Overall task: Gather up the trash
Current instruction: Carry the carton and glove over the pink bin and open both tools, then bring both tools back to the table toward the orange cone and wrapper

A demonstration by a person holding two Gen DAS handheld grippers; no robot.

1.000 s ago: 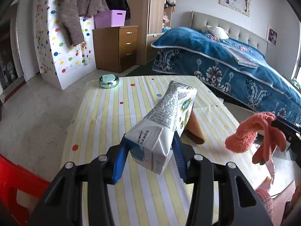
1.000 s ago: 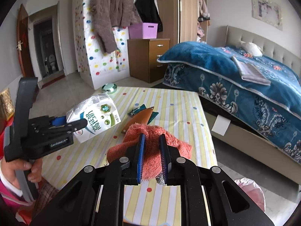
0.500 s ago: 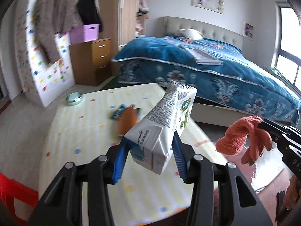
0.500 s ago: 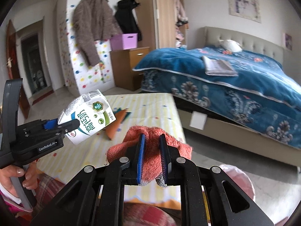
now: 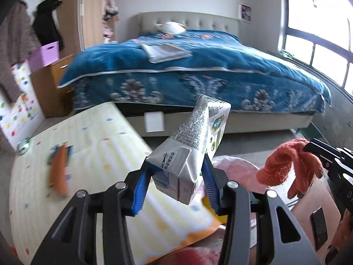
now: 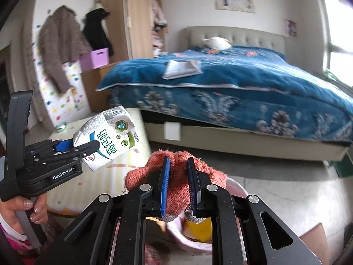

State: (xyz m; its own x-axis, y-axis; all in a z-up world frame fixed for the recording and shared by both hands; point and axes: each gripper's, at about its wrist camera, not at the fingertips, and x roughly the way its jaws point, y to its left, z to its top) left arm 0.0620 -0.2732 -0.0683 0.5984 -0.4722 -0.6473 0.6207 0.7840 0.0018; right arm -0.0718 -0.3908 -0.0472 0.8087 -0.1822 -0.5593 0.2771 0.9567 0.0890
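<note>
Bedroom: a bed under a blue floral cover fills the far side, with a folded grey cloth and a white pillow on it, a window at right, and a wooden dresser bearing a lilac bin at left. Near me, a low table with a yellow striped, dotted cloth; on it lie an orange wrapper over something blue-green and a small round tin at the far corner (both blurred). Left gripper: blue pads clamped on the base of a crushed milk carton, held in the air off the table's edge, top end tilted up and away. Right gripper: jaws nearly together, pinching an orange knit glove, which bunches above the pads and hangs below them. A pink-lined bin sits on the floor directly beneath the glove, something yellow inside (contents otherwise unclear). In the left view the glove dangles just right of the carton, apart from it. A hand grips the left tool's handle.
</note>
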